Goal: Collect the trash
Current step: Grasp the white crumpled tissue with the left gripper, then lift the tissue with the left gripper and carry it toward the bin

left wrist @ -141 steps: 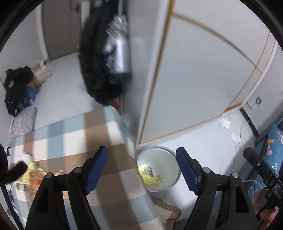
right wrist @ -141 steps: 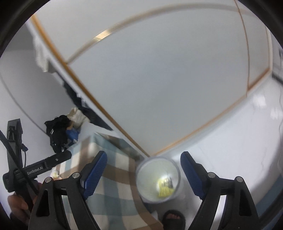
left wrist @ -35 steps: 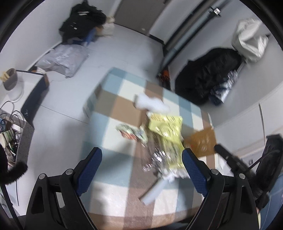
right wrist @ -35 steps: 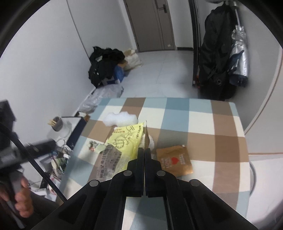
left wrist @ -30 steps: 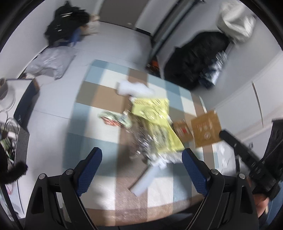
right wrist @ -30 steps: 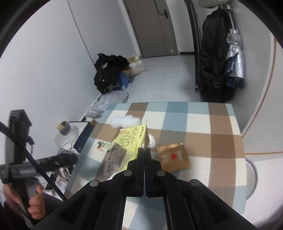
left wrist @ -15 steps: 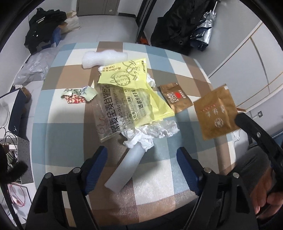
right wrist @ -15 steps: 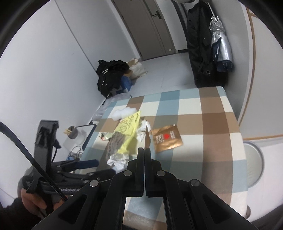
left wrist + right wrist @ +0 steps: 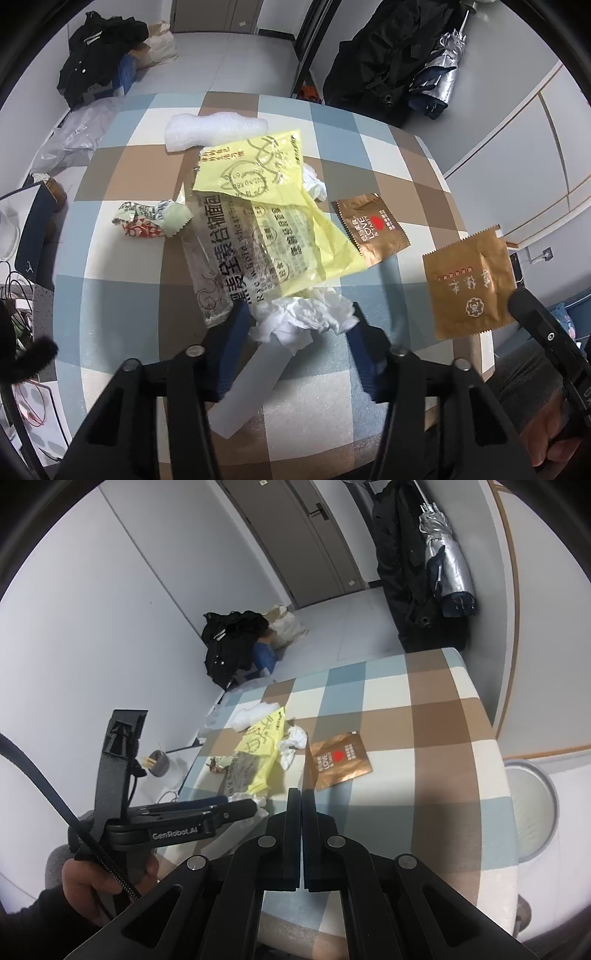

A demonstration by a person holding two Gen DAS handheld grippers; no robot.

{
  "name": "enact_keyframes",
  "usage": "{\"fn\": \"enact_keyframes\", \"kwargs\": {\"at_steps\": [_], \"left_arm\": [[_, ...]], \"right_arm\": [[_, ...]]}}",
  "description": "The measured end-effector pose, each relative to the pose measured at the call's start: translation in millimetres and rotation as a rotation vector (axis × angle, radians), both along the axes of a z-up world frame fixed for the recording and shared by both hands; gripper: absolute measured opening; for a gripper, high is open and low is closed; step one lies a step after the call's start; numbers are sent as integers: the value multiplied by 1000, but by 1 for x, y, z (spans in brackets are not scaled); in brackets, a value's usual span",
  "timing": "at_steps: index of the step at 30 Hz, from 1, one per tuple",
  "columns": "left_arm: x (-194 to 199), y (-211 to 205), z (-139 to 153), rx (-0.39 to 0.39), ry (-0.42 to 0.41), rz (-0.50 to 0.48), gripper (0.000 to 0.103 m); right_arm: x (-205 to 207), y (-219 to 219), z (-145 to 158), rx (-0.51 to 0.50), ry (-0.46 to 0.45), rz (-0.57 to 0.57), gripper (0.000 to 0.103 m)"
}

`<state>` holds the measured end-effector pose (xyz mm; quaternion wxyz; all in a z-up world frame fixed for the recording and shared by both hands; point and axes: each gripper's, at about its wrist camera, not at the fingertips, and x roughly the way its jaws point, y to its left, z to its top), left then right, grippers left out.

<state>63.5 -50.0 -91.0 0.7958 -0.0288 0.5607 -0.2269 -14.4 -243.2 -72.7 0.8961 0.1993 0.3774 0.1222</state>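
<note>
Left gripper (image 9: 301,334) straddles crumpled white tissue (image 9: 306,321), jaws just been closing, half-narrowed, pads beside the wad, contact unclear. White foam strip (image 9: 251,387) pokes out under it toward 7 o'clock. Right gripper (image 9: 302,834) pinched flat on brown gold-print sachet (image 9: 469,288), carried at 3 o'clock over the table edge. Farther on checked table (image 9: 125,295): clear-and-yellow bread bag (image 9: 266,221) at 12, brown red-dot packet (image 9: 373,230) at 1, candy wrapper (image 9: 147,221) at 10, foam chunk (image 9: 214,129) far 12. Bin (image 9: 532,812) on floor at right. Roughly early: most litter uncollected.
</note>
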Motion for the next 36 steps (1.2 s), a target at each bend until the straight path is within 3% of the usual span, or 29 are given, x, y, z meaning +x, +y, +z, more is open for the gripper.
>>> {"fn": "enact_keyframes", "kwargs": {"at_steps": [7,11,25,32,36], "left_arm": [[-1,-2,2,13,-6,-19,16],[-8,-3,5,20,-17,-44,11],[-37,-12,33,2,-70,-156,9],[-49,-18,53,5,-138,-212,9],[-47,-14,64,-46,-141,-214,9]], "right_arm": [[-5,-3,3,6,-12,-6,0],[-8,-3,4,6,-18,-3,0],[-17,-8,11,-11,-38,-30,0],[-25,-16,24,-18,-70,-50,0],[-30,-30,38,-9,-122,-80,0]]}}
